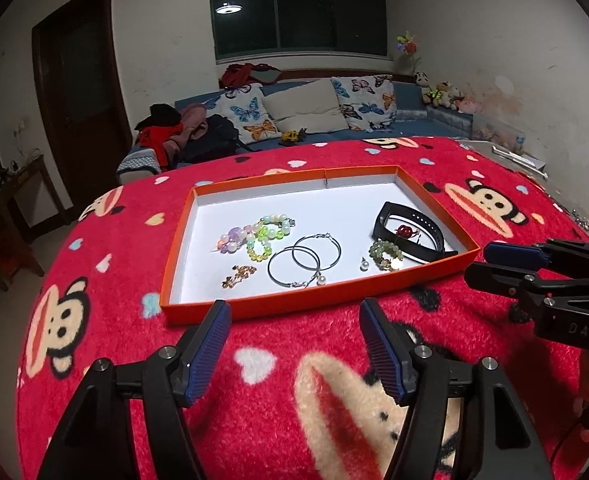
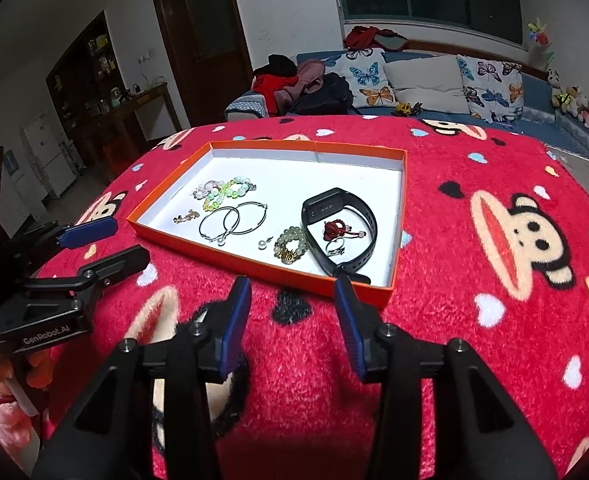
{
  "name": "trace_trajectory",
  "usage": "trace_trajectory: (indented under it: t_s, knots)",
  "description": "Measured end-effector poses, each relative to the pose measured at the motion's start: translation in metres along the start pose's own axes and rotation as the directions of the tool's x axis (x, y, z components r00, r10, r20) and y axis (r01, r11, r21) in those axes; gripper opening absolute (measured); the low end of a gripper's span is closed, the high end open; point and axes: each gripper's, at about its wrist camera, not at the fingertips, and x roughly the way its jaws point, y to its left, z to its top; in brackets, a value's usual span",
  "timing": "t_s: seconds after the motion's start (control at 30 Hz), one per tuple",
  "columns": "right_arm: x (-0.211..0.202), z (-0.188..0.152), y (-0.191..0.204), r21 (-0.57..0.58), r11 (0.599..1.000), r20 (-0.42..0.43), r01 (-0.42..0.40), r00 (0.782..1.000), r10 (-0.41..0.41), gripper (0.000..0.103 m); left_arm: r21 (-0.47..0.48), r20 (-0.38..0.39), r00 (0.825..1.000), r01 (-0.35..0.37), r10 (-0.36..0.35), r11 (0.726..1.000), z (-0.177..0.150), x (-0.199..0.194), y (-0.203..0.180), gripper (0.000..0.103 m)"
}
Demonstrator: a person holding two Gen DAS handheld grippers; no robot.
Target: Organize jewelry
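Note:
An orange tray (image 1: 314, 306) (image 2: 166, 184) with a white floor lies on the red blanket. In it are pastel bead bracelets (image 1: 254, 234) (image 2: 220, 192), two silver hoop earrings (image 1: 304, 262) (image 2: 230, 220), a gold charm (image 1: 238, 274) (image 2: 186, 216), a green bead bracelet (image 1: 384, 254) (image 2: 292, 244), a pearl stud (image 1: 364, 266) (image 2: 262, 244), a black wristband (image 1: 410, 232) (image 2: 338, 232) and a red knot charm (image 1: 405, 232) (image 2: 334, 227). My left gripper (image 1: 294, 344) (image 2: 110, 240) is open and empty before the tray. My right gripper (image 2: 292, 316) (image 1: 480, 260) is open and empty at its near right corner.
The red monkey-print blanket (image 1: 294, 400) (image 2: 494, 240) covers the table. A blue sofa with butterfly cushions (image 1: 306, 108) (image 2: 434, 80) stands beyond the far edge. A dark door (image 1: 78, 92) and a side table (image 1: 10, 200) are at the left.

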Motion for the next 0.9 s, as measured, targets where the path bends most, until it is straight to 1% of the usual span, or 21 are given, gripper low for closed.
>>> trace_trajectory:
  t_s: [0.03,0.13,0.27,0.33,0.4,0.43,0.47,0.77,0.9]
  knots:
    - [-0.001,-0.001,0.001,0.000,1.000,0.000,0.002,1.000,-0.002,0.044,-0.008,0.002,1.000,0.002,-0.001,1.000,-0.001,-0.001,0.001,0.077]
    - [-0.002,-0.003,0.003,0.000,1.000,0.004,0.006,1.000,-0.006,0.049,-0.018,0.013,1.000,-0.010,0.011,1.000,-0.006,-0.005,0.001,0.079]
    - [-0.007,-0.008,0.007,0.000,1.000,0.012,0.008,1.000,-0.008,0.053,-0.037,0.030,1.000,-0.009,0.011,0.999,-0.012,-0.013,0.003,0.089]
    - [-0.009,-0.010,0.009,-0.001,1.000,0.015,0.012,1.000,-0.012,0.056,-0.045,0.036,0.999,-0.009,0.011,0.999,-0.014,-0.017,0.004,0.091]
    - [-0.010,-0.011,0.010,-0.001,1.000,0.019,0.018,1.000,-0.018,0.058,-0.057,0.043,0.999,-0.008,0.010,0.998,-0.017,-0.021,0.005,0.096]
    - [-0.010,-0.012,0.011,0.001,1.000,0.020,0.016,1.000,-0.016,0.059,-0.062,0.047,0.999,-0.009,0.012,0.998,-0.018,-0.023,0.006,0.102]
    - [-0.011,-0.013,0.011,0.005,1.000,0.020,0.012,1.000,-0.013,0.060,-0.066,0.053,0.998,-0.012,0.016,0.998,-0.019,-0.024,0.006,0.103]
    - [-0.016,-0.019,0.016,-0.010,0.999,0.040,0.044,0.998,-0.044,0.067,-0.089,0.068,0.997,-0.038,0.044,0.995,-0.025,-0.033,0.011,0.103]
    - [-0.019,-0.022,0.015,0.000,0.999,0.041,0.042,0.998,-0.042,0.069,-0.096,0.072,0.996,-0.052,0.059,0.994,-0.028,-0.037,0.015,0.103]
